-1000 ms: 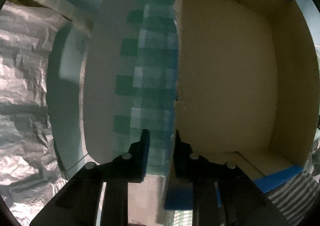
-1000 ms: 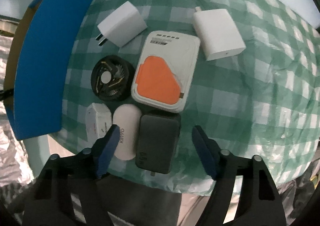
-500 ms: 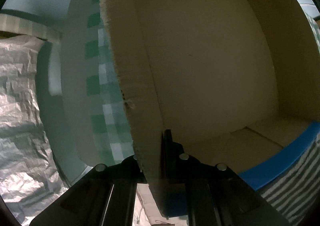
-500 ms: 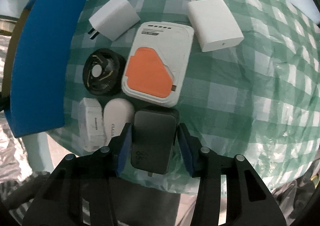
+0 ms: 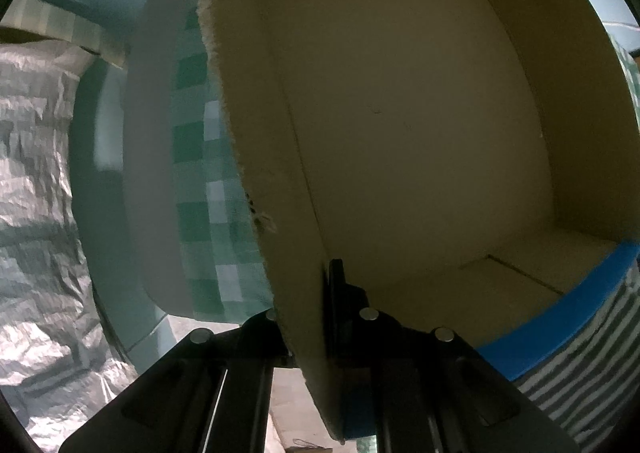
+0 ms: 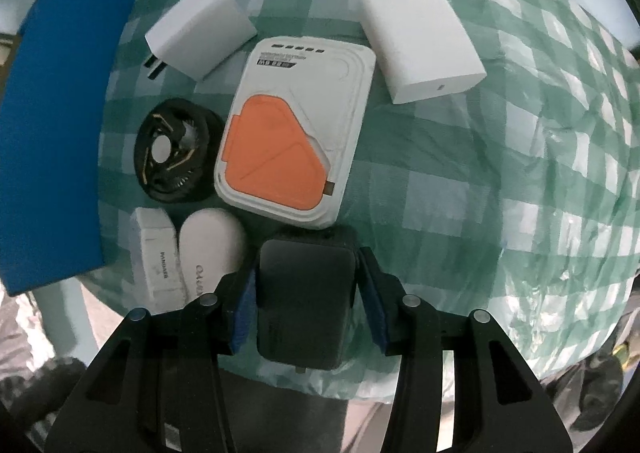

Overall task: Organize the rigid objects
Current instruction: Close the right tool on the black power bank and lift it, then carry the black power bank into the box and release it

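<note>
In the right wrist view my right gripper [image 6: 306, 293] is shut on a dark grey charger [image 6: 305, 297] and holds it over the near edge of the checked table. Beyond it lie a white-and-orange power bank [image 6: 292, 133], a black round fan [image 6: 176, 153], two white chargers [image 6: 200, 39] [image 6: 420, 43], a white oval case [image 6: 210, 249] and a white box [image 6: 154, 253]. In the left wrist view my left gripper [image 5: 308, 309] is shut on the side wall of the cardboard box [image 5: 400, 113], whose inside is bare.
The box's blue outer side [image 6: 56, 133] stands at the left of the right wrist view. The green checked tablecloth [image 6: 520, 173] spreads to the right. Crinkled silver sheeting [image 5: 36, 173] hangs left of the table in the left wrist view.
My right gripper closed on the dark grey charger and lifted it slightly. My left gripper clamped the box wall and tilted the box, so its inside now fills the view.
</note>
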`<state>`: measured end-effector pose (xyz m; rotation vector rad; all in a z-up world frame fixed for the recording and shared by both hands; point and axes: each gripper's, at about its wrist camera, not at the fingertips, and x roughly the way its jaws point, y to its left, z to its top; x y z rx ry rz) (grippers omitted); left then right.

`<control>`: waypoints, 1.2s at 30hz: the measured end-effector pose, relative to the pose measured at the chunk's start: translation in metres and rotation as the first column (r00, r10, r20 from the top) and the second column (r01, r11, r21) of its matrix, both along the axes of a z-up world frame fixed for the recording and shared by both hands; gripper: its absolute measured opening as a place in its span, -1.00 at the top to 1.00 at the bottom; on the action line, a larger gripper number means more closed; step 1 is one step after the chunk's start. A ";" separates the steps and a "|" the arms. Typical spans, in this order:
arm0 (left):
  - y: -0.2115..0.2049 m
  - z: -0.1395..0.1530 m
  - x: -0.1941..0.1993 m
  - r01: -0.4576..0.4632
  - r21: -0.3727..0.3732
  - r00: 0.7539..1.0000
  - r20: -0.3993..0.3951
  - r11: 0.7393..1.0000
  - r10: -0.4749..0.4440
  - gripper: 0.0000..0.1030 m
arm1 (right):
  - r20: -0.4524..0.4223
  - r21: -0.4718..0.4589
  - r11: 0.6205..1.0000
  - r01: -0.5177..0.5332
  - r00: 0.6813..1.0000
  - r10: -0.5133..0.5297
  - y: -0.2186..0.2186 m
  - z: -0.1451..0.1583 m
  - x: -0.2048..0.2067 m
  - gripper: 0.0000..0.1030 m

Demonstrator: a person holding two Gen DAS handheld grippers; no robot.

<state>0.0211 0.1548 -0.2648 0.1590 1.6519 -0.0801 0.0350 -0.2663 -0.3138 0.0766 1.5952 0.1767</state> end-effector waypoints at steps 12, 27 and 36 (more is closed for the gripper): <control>0.002 -0.003 0.001 0.002 0.001 1.000 0.000 1.000 -0.002 0.87 | 0.030 0.032 1.000 0.001 1.000 -0.001 -0.006 0.010 -0.009 0.22; 0.005 -0.001 0.002 -0.002 -0.011 1.000 0.001 1.000 0.002 0.87 | 0.100 0.103 0.994 -0.032 0.995 0.022 0.003 0.063 -0.014 0.22; 0.007 -0.001 0.003 0.005 -0.013 1.000 0.002 1.000 -0.005 0.87 | 0.165 0.157 0.978 -0.137 0.980 0.110 0.051 0.117 -0.009 0.22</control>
